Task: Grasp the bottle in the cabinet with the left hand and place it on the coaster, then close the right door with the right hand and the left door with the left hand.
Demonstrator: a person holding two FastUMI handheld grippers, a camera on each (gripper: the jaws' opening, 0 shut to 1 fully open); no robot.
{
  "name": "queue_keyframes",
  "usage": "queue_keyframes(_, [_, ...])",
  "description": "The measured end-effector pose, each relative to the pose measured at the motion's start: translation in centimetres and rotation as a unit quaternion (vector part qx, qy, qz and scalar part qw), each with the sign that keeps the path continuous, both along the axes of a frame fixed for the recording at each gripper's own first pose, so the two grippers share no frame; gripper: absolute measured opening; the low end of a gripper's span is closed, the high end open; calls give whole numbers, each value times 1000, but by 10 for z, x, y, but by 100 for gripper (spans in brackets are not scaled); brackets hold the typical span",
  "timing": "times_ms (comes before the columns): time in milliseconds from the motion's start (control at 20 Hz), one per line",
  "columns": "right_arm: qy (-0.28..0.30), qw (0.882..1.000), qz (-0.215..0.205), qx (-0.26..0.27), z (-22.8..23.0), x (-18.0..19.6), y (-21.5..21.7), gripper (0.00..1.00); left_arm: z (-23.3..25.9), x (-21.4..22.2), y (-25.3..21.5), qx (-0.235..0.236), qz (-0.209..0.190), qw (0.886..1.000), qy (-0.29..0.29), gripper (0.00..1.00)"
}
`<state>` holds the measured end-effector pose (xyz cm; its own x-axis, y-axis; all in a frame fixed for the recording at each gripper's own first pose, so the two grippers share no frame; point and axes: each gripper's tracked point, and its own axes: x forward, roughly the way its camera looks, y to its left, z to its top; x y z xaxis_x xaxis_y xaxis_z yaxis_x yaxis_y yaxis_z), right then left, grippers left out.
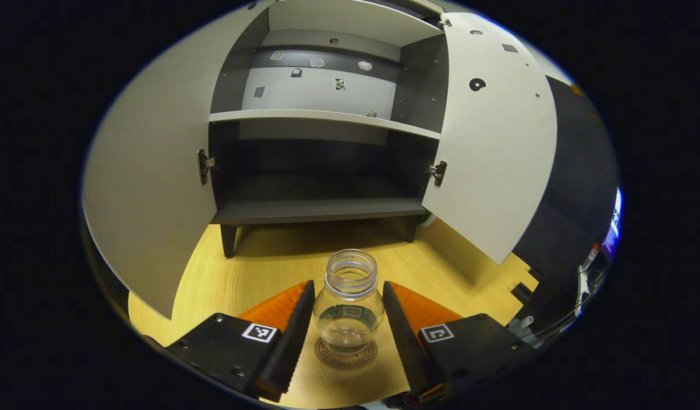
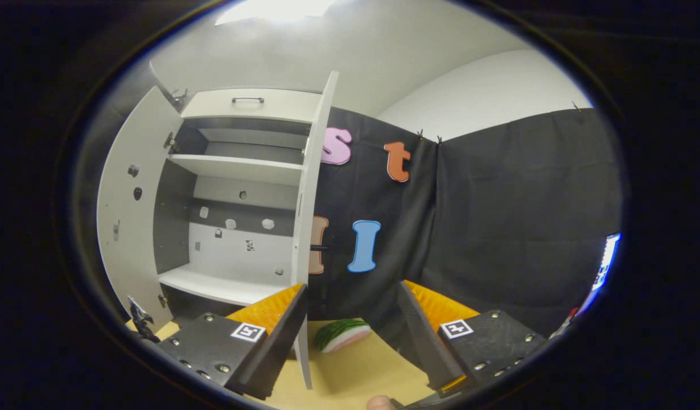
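One clear bottle [image 1: 348, 302], uncapped, stands upright on one round coaster [image 1: 345, 353] on the tabletop [image 1: 270, 267], at 6 o'clock in the left gripper view. The left tongs [image 1: 348, 336] flank it, their two fingers spread apart on either side with a gap showing at each flank of the glass, so they do not clamp it.

Beyond the bottle, toward 12 o'clock, stands one cabinet [image 1: 321, 210] on short legs, with both of its doors swung open: the left door [image 1: 151, 188] at 9 o'clock and the right door [image 1: 492, 148] at 2 o'clock. Two hinges show, one on each side of the lower compartment. One pale shelf crosses the cabinet's middle, and several small stickers dot the back panel above it.

The right gripper view looks at the same cabinet from a lower angle. There the right tongs [image 2: 350, 336] are apart, holding nothing, with the edge of the right door [image 2: 310, 228] rising between the fingers toward 12 o'clock. This view adds one drawer front with a handle [image 2: 248, 100] at the cabinet's top, and one watermelon slice [image 2: 343, 336] lying on the tabletop at 6 o'clock, between the fingers.
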<state>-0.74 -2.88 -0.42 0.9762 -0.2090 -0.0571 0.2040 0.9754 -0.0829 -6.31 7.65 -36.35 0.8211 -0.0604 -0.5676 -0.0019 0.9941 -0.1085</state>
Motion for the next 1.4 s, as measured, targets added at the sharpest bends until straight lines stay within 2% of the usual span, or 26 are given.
queue_keyframes(200, [2, 1000, 2, -1, -2, 0, 0, 96, 6, 1, -2, 7, -6, 1000, -6, 84])
queue_keyframes(350, [5, 1000, 3, -3, -5, 1, 2, 96, 18, 2, -8, 5, -11, 1000, -17, 95])
queue_keyframes(550, [5, 1000, 3, 1, -8, 4, 0, 96, 44, 6, -10, 1, -11, 999, -35, 96])
queue_keyframes(750, [1, 1000, 6, 5, -7, 12, -5, 96, 92, 12, -6, 10, 3, 997, -77, 96])
queue_keyframes(950, [-7, 1000, 15, 9, -3, 32, -8, 96, 161, 18, 8, 38, 39, 990, -134, 97])
queue_keyframes(1000, [-9, 1000, 18, 10, -2, 39, -9, 94, 180, 19, 11, 40, 49, 987, -148, 97])
queue_keyframes(1100, [-8, 1000, 26, 9, -3, 52, -10, 96, 217, 19, 19, 46, 73, 981, -176, 97])
queue_keyframes(1250, [-11, 999, 33, 10, -3, 69, -16, 96, 264, 11, 35, 63, 109, 971, -202, 97])
queue_keyframes(1300, [-12, 999, 34, 15, -3, 74, -17, 96, 276, 7, 42, 68, 120, 968, -207, 94])
queue_keyframes(1400, [-11, 999, 42, 22, -6, 82, -17, 96, 294, -3, 54, 77, 144, 963, -216, 97])
